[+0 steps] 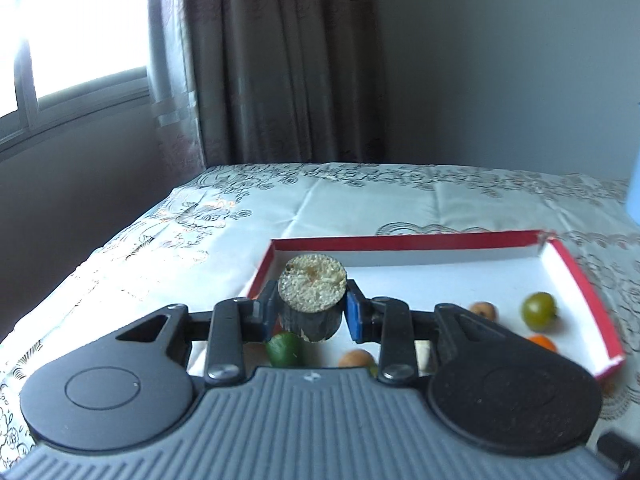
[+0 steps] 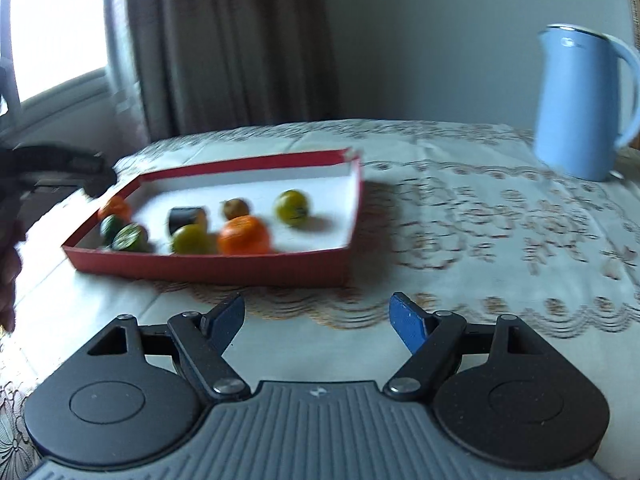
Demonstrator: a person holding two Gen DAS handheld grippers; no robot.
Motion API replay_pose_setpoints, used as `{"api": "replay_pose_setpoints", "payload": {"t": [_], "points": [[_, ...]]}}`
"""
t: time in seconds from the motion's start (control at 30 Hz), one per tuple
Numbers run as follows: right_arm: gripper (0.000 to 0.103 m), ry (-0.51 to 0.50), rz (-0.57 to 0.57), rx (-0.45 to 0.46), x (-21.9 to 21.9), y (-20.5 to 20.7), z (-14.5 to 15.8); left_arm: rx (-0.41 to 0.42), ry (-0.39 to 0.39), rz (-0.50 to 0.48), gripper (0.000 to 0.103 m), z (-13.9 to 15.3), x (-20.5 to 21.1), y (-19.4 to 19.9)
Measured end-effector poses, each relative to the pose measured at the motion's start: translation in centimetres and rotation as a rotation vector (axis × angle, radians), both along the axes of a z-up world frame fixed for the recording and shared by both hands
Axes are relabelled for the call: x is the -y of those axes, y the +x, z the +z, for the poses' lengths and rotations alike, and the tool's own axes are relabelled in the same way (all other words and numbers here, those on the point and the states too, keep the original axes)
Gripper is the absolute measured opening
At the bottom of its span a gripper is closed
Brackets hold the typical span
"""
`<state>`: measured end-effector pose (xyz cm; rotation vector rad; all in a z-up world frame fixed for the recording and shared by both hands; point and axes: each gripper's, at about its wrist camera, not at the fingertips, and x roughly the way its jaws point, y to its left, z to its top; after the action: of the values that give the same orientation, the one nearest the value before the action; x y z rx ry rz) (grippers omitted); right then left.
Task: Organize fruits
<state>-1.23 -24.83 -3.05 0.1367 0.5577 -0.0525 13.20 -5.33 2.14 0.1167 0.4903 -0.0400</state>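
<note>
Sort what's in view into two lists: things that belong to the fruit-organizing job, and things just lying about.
Part of the job:
- red box
- orange fruit
- yellow-green fruits
- dark green fruits
- small brown fruit
- dark-skinned cut piece, held in the left tool
- right tool, open and empty

Just lying about:
- blue kettle
- curtain
- patterned tablecloth

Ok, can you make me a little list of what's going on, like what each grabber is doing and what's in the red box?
left gripper: shut on a short dark-skinned cylinder piece with a pale cut top, held above the box
right gripper: open, empty, over the tablecloth in front of the box
red box: white inside, holds several small fruits
fruits seen: orange one, yellow-green ones, dark green ones, a small brown one
nearby: blue jug on the table, to the right of the box
</note>
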Motion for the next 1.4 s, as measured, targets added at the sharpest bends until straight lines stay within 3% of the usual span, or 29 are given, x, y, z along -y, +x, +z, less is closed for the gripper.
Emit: {"api": "replay_pose_setpoints", "payload": {"t": [0.27,0.47,0.57,0.63,0.73,0.93,1.4], "points": [[0.079,0.017,-0.008,-0.051,-0.9,1.2,-1.1,-0.059,-0.001,0.003,0.031,-1.5,-0.2,3.8],[0.081,0.019,-0.007,-0.059,-0.8,1.4,-1.2,-0.074,0.011,-0.012,0.034,-2.9,0.0,4.2],[0.083,0.018,-0.005,-0.061,-0.8,1.4,-1.2,-0.073,-0.001,-0.028,0.050,-2.9,0.1,3.9],[0.084,0.018,-0.002,-0.062,-0.9,1.3,-1.2,-0.042,0.013,-0.001,0.081,-2.7,0.0,3.4],[0.085,0.015,0.002,-0.063,-1.0,1.4,-1.2,0.006,0.027,0.009,0.086,-2.0,-0.2,2.5],[0.085,0.021,0.004,-0.060,-0.8,1.3,-1.3,-0.004,-0.020,0.023,0.101,-0.6,-1.7,0.9],[0.085,0.017,-0.038,-0.055,-0.6,1.1,-1.3,0.035,-0.019,0.114,0.103,0.9,-4.9,-3.1]]}}
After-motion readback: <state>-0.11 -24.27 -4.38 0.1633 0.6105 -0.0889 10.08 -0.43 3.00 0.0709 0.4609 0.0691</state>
